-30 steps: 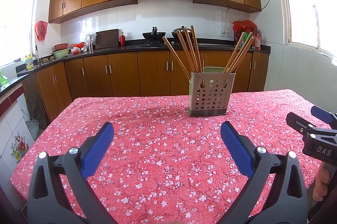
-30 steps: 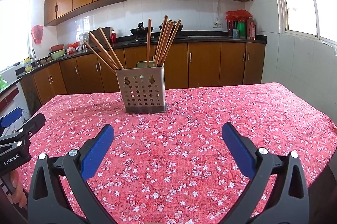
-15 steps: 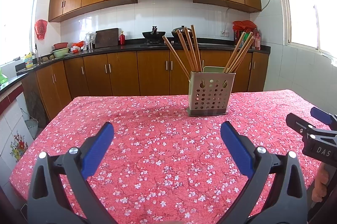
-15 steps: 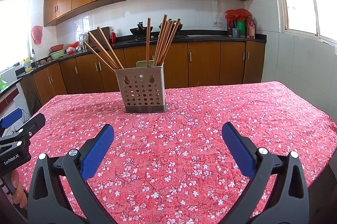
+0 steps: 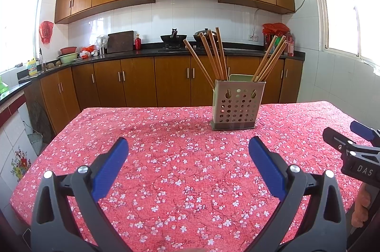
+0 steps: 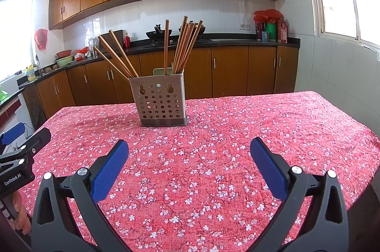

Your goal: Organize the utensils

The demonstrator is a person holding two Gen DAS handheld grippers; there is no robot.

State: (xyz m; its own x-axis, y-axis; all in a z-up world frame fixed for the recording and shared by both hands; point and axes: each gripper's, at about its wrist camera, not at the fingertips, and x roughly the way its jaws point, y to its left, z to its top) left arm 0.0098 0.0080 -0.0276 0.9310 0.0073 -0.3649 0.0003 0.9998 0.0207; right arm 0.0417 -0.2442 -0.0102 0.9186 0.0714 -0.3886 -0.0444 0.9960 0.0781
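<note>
A perforated grey utensil holder (image 5: 238, 105) (image 6: 161, 100) stands upright on the far middle of the table. Several wooden chopsticks (image 5: 215, 55) (image 6: 182, 48) lean out of it in two bunches. My left gripper (image 5: 188, 147) is open above the near part of the table, well short of the holder, with nothing between its blue pads. My right gripper (image 6: 188, 147) is open too and empty, also short of the holder. Each gripper shows at the edge of the other's view, held by a hand (image 5: 361, 207) (image 6: 19, 211).
A red floral cloth covers the table (image 5: 166, 171) (image 6: 237, 133). Beyond it runs a dark kitchen counter (image 5: 142, 51) with wooden cabinets, a wok, bowls and bottles. Tiled walls and windows stand on both sides.
Both views have drifted very slightly; the holder sits a touch nearer and lower in frame. Both grippers stay open.
</note>
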